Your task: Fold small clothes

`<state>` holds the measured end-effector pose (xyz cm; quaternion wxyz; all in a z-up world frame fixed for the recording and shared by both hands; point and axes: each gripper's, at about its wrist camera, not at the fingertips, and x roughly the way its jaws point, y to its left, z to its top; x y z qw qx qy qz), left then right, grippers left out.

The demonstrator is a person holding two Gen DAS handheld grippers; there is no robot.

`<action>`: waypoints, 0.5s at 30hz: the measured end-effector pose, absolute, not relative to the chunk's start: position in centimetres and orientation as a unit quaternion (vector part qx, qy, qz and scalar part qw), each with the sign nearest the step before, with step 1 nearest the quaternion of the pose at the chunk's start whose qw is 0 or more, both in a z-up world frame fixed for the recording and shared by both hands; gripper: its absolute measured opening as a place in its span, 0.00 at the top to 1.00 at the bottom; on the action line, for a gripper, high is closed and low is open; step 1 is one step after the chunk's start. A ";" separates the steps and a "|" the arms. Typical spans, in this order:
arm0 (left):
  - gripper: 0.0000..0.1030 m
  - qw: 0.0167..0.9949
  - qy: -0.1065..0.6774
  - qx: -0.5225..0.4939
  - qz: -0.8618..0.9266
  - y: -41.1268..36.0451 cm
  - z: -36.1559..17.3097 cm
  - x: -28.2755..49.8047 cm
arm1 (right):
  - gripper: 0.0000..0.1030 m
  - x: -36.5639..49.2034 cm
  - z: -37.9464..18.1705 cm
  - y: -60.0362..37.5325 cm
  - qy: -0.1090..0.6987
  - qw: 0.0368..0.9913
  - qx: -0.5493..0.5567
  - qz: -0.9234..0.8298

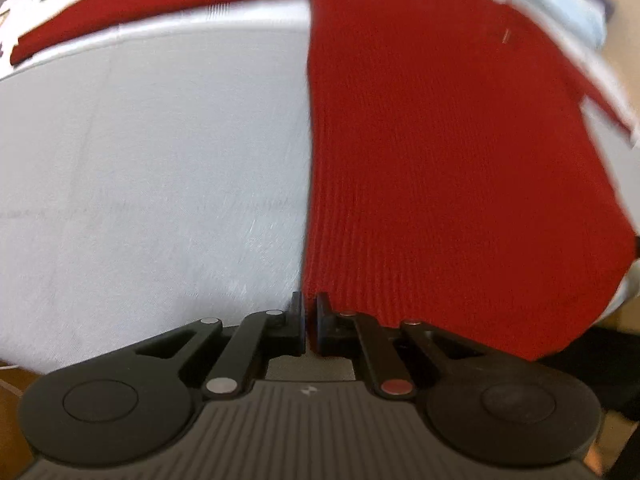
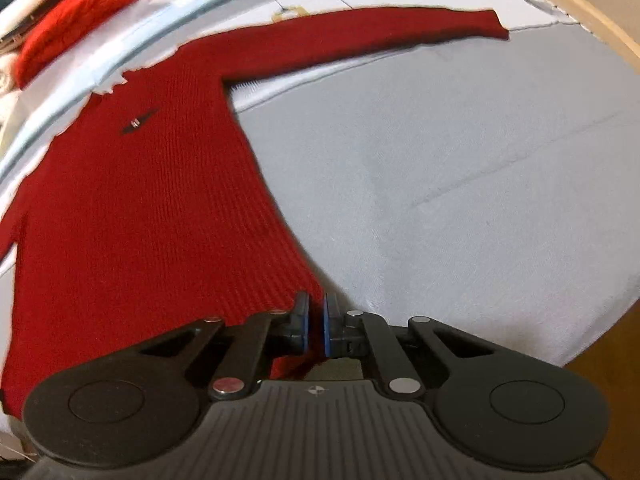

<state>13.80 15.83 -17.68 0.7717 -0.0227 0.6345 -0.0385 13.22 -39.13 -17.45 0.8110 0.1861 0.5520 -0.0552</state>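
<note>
Red knit sweater (image 2: 132, 216) lies flat on a pale grey sheet (image 2: 460, 184), body running lengthwise away from both cameras, hem nearest, collar at the far end. One sleeve (image 2: 360, 30) stretches straight out to the side from the shoulder; the other sleeve (image 1: 160, 8) does the same on the opp. side.

Left gripper (image 1: 308, 322) sits at the hem corner on the sweater's left edge, jaws clenched w/ only a sliver between them; the knit edge runs up to that gap, but whether cloth is actually pinched can't be told from here. Right gripper (image 2: 316, 326) is at the opp. hem corner, jaws also clamped together, w/ red knit showing between the blue pads (image 2: 329, 328), so it looks to be grasping the hem.

Judgement: each hand is nearest its own corner, and the sweater's long axis points straight ahead from both, so the likely next move is carrying the hem forward toward the collar. A second red garment (image 2: 80, 12) sits bunched beyond the collar.
</note>
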 end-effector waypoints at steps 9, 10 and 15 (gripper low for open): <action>0.89 0.818 0.570 -0.022 -0.074 13.8 -15.0 14.5 | 0.89 14.2 -17.0 -37.0 0.538 0.834 0.115 -0.042; 0.86 0.813 0.576 -0.016 -0.079 13.2 -15.1 14.6 | 0.83 14.1 -16.7 -36.8 0.528 0.840 0.120 -0.031; 0.77 0.761 0.643 0.060 -0.061 11.4 -19.1 14.7 | 0.71 14.7 -19.7 -35.9 0.604 0.794 0.076 -0.001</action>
